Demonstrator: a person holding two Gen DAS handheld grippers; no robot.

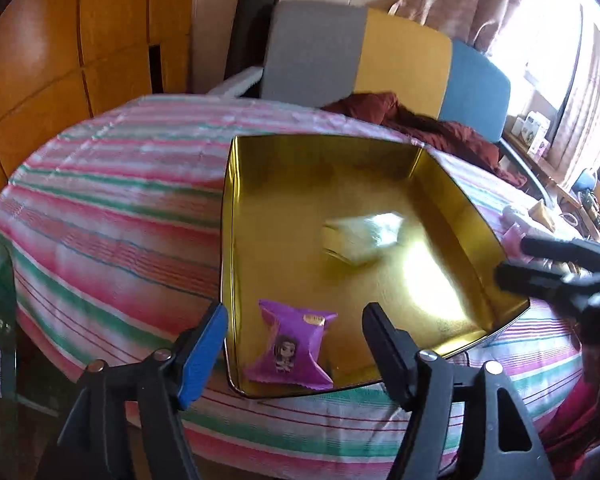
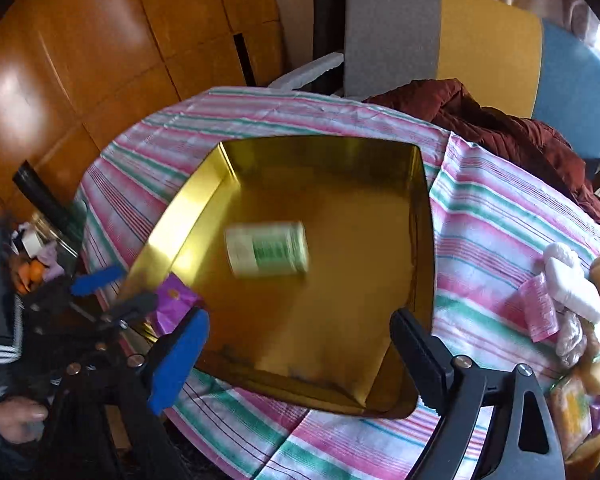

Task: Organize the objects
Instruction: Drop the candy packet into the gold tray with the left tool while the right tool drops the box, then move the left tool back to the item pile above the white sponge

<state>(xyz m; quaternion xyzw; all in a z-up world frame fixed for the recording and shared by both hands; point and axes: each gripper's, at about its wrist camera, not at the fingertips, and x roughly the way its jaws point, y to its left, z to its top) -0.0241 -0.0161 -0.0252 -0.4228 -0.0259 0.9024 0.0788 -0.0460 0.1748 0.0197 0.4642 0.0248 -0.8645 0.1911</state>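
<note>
While both my grippers [image 1: 294,344] [image 2: 300,344] gape empty, the packet [image 1: 290,350] looks light, crinkly; pinch its sealed edge.

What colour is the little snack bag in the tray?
Purple snack bag, clearest in the left wrist view.

Tray [image 2: 424,216] sits mid-surface [image 2: 500,216] on the cloth [image 1: 112,208]. In the tray: packet [image 1: 290,346] at its near-left corner, small pack [image 2: 268,250] near its middle, the two well apart. Pile of wrapped items [image 2: 572,292] at the surface's right edge, outside the tray. Chair [image 2: 440,36] behind the far edge, a garment [image 2: 500,128] draped from it onto the surface.
</note>
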